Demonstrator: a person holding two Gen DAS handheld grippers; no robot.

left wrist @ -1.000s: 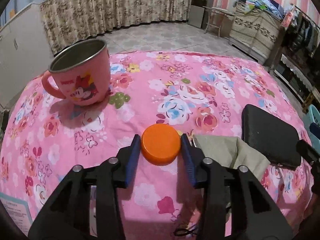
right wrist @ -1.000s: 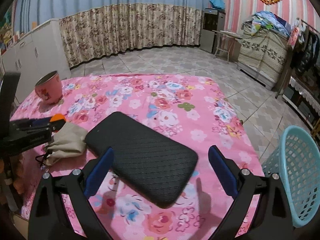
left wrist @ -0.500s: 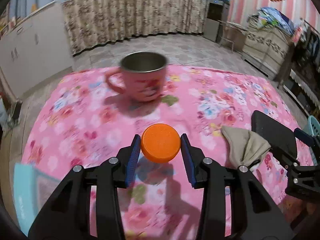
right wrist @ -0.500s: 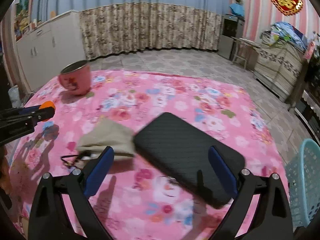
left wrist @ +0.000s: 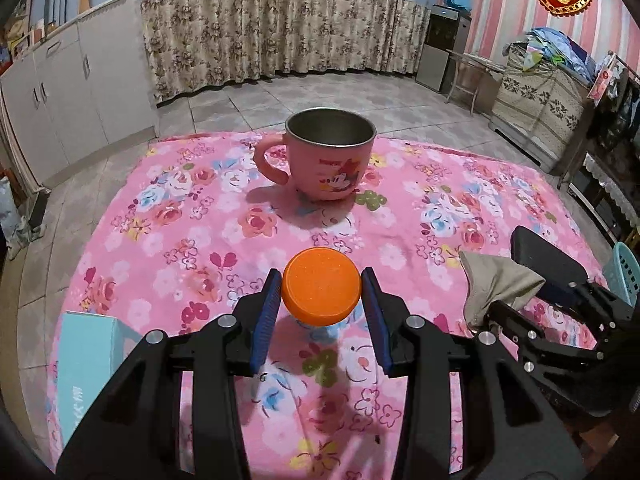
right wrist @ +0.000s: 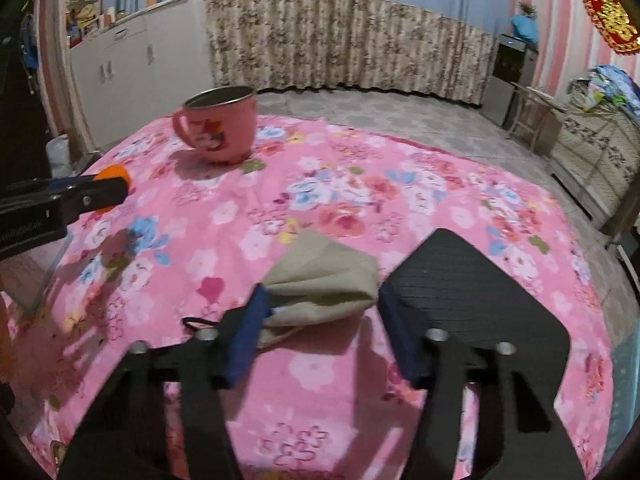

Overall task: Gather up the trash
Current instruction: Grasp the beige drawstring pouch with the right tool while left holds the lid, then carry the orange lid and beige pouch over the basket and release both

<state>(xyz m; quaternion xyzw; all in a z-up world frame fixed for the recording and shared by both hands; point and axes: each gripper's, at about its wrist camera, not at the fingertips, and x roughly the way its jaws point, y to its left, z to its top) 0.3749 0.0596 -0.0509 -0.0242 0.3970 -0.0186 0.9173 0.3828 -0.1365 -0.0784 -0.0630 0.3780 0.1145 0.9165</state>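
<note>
Left gripper [left wrist: 321, 294]: closed on the orange cap [left wrist: 321, 292], one blue pad against each side; cap held clear above the tablecloth.
Right gripper [right wrist: 320, 312]: jaws have just been closing; now at a middling gap, straddling the beige face mask [right wrist: 322, 290].
Right-gripper contact: left pad appears to touch the mask's edge, right pad sits just beside it; the blur leaves a firm grip unconfirmed.
Beige face mask, position: lying crumpled on the tablecloth, just left of the black pad [right wrist: 476, 304], with a dark ear loop trailing toward the left.
Pink mug [left wrist: 330, 160]: upright on the far part of the table, handle to the left, metal lining visible inside.
Tablecloth [left wrist: 180, 220]: pink floral, covering the whole tabletop.
Teal box [left wrist: 86, 360]: at the near-left table edge, in the left wrist view.
Blue basket [left wrist: 625, 276]: partly visible beyond the right table edge.
</note>
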